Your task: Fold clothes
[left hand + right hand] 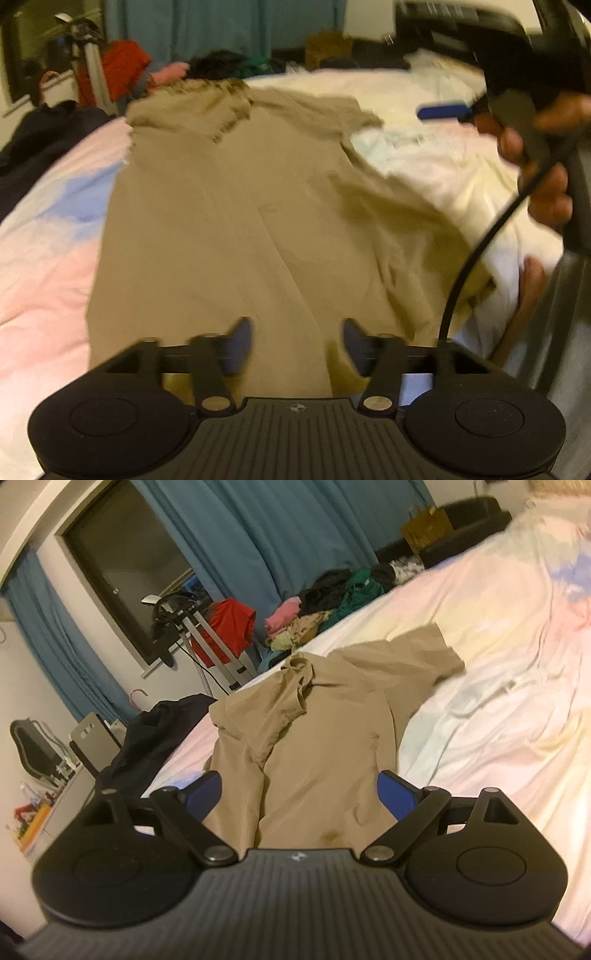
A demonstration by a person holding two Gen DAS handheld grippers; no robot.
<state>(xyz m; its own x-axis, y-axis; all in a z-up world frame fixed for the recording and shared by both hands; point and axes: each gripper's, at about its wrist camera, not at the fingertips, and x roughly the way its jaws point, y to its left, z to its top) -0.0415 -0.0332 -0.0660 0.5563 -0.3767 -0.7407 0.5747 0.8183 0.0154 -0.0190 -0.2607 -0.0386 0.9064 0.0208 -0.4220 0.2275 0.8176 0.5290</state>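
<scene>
Bed sheet [480, 635], white with pink, blue and yellow patches, fills right and centre of the right wrist view. Teal curtain [266, 535] at 12 o'clock. Dark window [122, 565] at 10 o'clock. Red garment [225, 627] hangs on a grey metal stand [207, 642] just left of centre. Brown paper bag [428, 528] at 1 o'clock, against a black seat [472, 520]. Dark cloth [155, 731] at 9 o'clock, off the bed edge.

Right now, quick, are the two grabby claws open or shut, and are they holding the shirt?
Left gripper: open, holding nothing; the tan shirt lies beneath it.
Right gripper: wide open, holding nothing, above the same shirt.
</scene>
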